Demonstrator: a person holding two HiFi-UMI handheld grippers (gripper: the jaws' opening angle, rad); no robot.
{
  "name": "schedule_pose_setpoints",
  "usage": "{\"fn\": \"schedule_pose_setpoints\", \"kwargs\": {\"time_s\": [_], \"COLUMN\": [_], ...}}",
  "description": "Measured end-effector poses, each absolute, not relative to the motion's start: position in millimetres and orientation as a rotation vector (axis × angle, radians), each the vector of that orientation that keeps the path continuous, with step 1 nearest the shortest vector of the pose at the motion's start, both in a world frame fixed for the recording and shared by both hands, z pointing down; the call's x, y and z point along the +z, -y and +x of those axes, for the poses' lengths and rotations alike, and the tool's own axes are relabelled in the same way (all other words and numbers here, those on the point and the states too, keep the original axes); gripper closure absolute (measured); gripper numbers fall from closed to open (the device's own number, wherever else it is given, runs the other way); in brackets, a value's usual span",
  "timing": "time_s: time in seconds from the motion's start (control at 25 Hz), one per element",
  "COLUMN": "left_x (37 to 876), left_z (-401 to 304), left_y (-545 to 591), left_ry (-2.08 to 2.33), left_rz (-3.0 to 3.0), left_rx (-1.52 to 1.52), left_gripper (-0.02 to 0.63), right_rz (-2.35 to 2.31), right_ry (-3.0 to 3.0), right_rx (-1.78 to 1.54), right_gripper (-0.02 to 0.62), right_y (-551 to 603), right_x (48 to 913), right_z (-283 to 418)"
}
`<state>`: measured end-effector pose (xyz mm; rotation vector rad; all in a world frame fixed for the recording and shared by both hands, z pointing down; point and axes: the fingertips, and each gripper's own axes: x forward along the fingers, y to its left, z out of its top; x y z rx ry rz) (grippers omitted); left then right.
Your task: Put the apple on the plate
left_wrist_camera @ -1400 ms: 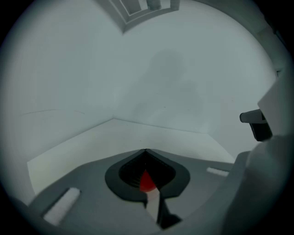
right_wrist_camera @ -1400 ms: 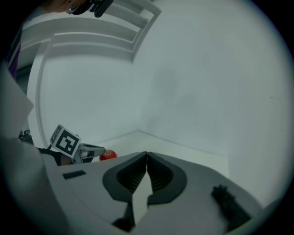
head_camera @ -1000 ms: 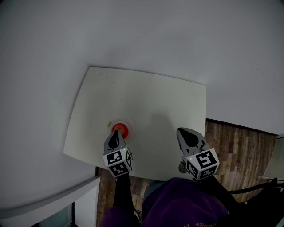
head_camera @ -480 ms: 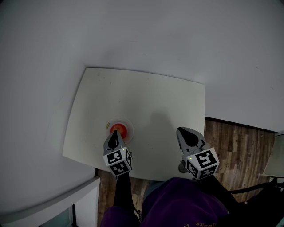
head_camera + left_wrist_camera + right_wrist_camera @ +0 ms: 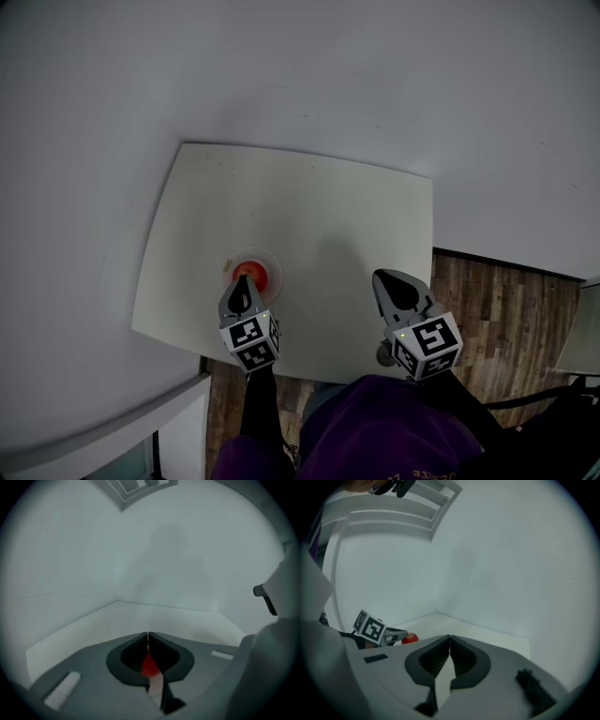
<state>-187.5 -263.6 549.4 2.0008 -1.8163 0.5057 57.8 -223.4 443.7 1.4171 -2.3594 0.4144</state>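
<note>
A red apple [image 5: 250, 272] sits on a small pale plate [image 5: 269, 260] on the near left part of the white table [image 5: 309, 216]. My left gripper [image 5: 246, 281] is just on the near side of the apple, its tips over the apple's near edge. Its jaws are shut with nothing held, and in the left gripper view [image 5: 148, 634] the apple [image 5: 150, 666] shows red through the gap below the tips. My right gripper [image 5: 379, 276] hangs shut and empty over the table's near right part. In the right gripper view [image 5: 450, 637] the apple [image 5: 410, 638] lies far left.
The table stands in a corner of pale walls, with wooden floor [image 5: 497, 309] to its right and front. The person's purple sleeve [image 5: 375, 431] fills the bottom of the head view. The left gripper's marker cube [image 5: 369, 627] shows in the right gripper view.
The head view has shifted slightly to the side. Both grippers and the apple keep their places.
</note>
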Motion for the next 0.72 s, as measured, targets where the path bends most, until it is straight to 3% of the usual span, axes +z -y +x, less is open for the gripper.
{"fn": "schedule_pose_setpoints", "kwargs": {"time_s": [0.12,0.72], "left_x": [548.4,521.5], "left_z": [-186.2,-182.6], "left_y": [263.8,257.2], "left_ry": [1.818,1.862], "left_rz": [2.008,2.054], "left_rx": [0.501,0.474], "left_gripper": [0.560,0.557], "right_rz": [1.418,1.396], "right_ry": [2.361,2.388], "right_rx": [0.414,0.408], "right_gripper": [0.584,0.584], "right_y": [223.3,220.0], "right_x": [443.6,439.4], "right_z": [58.0,54.1]}}
